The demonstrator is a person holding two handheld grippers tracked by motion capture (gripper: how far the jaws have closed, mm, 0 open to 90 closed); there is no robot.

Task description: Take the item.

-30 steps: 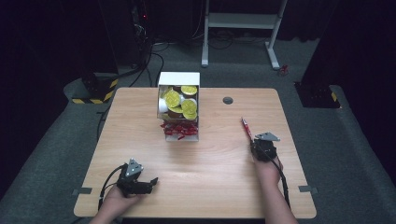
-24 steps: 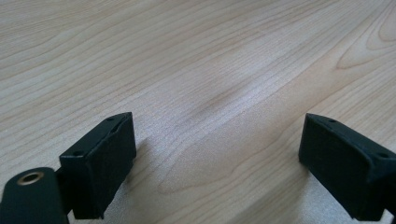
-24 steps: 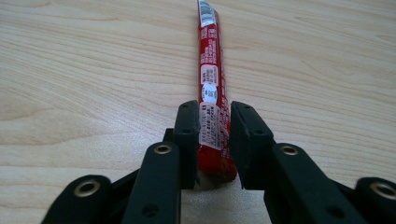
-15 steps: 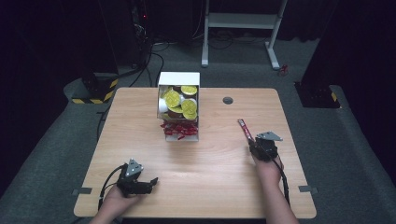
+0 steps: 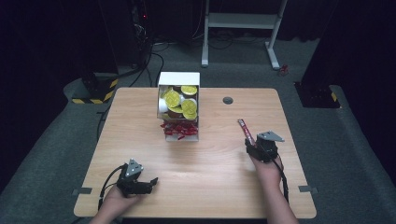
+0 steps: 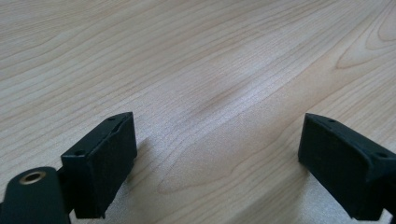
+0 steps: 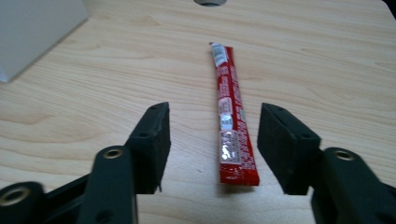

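Observation:
A long red stick packet (image 5: pixel 244 130) (image 7: pixel 229 107) lies flat on the wooden table (image 5: pixel 219 177), pointing away from me. My right gripper (image 5: pixel 251 144) (image 7: pixel 212 140) sits just behind it. Its jaws have just been opening, and the packet's near end lies between them, closer to the right pad, with neither pad pressing on it. My left gripper (image 5: pixel 152 183) (image 6: pixel 217 154) rests at the table's near left with its jaws wide apart and bare wood between them.
A white box (image 5: pixel 180 79) (image 7: pixel 32 28) stands at the middle back of the table, holding several yellow-lidded cups (image 5: pixel 182 105) above a heap of red sachets (image 5: pixel 180 130). A round cable hole (image 5: pixel 228 100) lies to its right. The floor around the table is dark.
The right gripper's jaws have spread apart and let go of the red packet, which now lies on the table. The left gripper has not moved.

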